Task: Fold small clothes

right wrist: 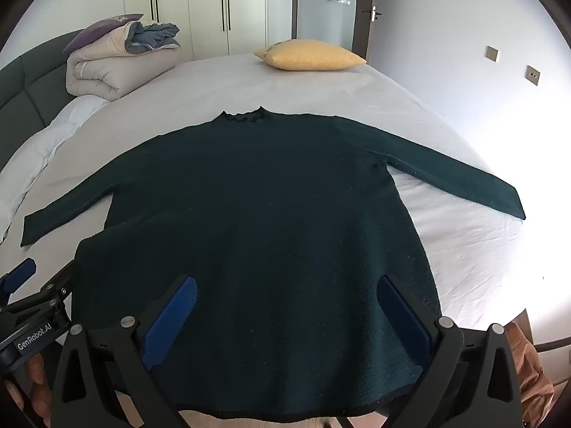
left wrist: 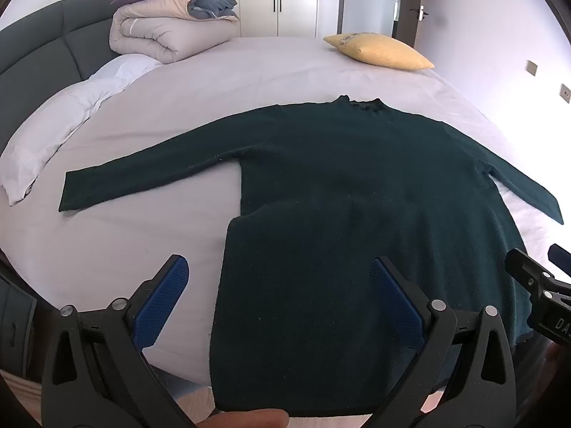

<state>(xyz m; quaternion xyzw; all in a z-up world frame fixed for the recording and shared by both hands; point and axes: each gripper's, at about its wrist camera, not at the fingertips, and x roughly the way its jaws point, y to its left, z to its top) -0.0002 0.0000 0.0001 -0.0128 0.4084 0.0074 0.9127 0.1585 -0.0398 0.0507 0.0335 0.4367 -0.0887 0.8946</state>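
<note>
Left wrist view: left claw [left wrist: 282, 306] spread wide, gripping nothing, over dark green sweater [left wrist: 349, 185] lying flat across frame centre on bed [left wrist: 221, 82]. Right claw [right wrist: 285, 324] likewise spread over its hem.

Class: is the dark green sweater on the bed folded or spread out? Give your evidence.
Spread out. The sweater lies flat on the bed, both sleeves stretched sideways and collar at the far end; no fold yet.

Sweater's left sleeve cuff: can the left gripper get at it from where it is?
Probably yes. The left gripper is open above the sweater hem, and the cuff lies flat on bare sheet with nothing between.
</note>
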